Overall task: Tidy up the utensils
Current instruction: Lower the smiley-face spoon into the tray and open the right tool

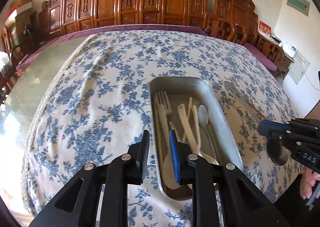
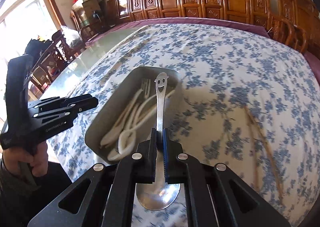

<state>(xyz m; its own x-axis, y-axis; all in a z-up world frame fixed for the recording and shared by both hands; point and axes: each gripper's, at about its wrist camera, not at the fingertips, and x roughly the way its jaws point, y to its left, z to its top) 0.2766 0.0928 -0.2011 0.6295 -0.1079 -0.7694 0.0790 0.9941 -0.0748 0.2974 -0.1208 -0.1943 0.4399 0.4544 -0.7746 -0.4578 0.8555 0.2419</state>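
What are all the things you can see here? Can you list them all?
tray: one, grey metal, on the cloth
cream utensils: several, in the tray; blurred, exact count unclear
fork: one, pale, in the tray
small spoon: one, silver, in the tray
smiley spoon: one, silver, held over the tray edge
chopsticks: wooden, on the cloth beside the tray; count unclear
cloth: one, white with blue flowers, covers the table
chairs: a row, carved brown wood, behind the table
left gripper: black, open, empty
right gripper: black, shut on the smiley spoon
hand: one, holding the left gripper
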